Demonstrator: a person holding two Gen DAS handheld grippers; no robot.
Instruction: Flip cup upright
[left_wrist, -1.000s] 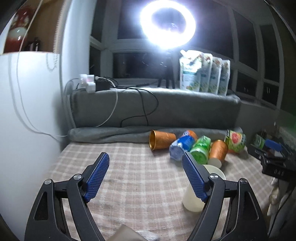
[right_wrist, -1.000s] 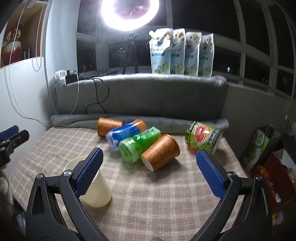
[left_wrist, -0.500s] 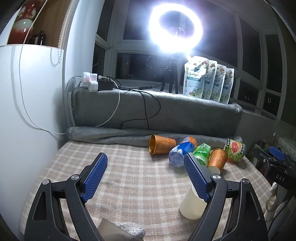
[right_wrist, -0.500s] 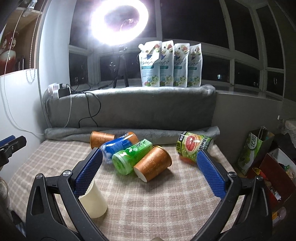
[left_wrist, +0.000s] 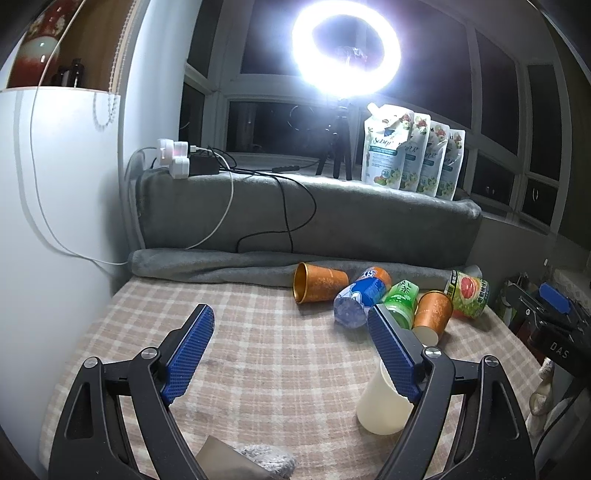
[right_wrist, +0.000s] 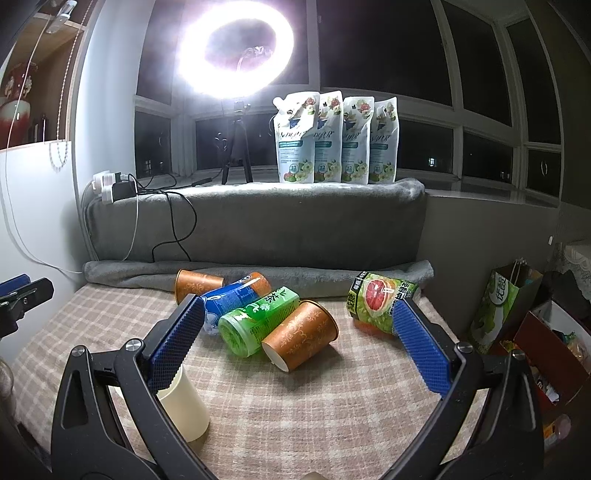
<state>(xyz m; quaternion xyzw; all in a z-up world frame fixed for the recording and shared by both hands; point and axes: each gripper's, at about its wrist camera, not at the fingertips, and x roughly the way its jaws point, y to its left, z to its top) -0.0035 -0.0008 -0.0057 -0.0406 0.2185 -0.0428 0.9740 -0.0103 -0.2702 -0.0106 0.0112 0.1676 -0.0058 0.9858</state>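
One cream cup (right_wrist: 183, 406) standing on checked cloth (right_wrist: 295, 406), plain, left gripper (left_wrist: 291, 325) and right gripper (right_wrist: 295, 314) both spread, empty.

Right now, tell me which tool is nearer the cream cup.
Too close to call. The cream cup sits partly behind the left finger of the right tool and behind the right finger of the left tool. Both tools are open.

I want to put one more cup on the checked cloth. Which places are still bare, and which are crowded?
Bare: the checked cloth between the white wall and the cream cup, ahead of the left tongs; also the near patch between the right tongs. Crowded: the far side by the grey roll, where orange cups, bottles and a carton lie.
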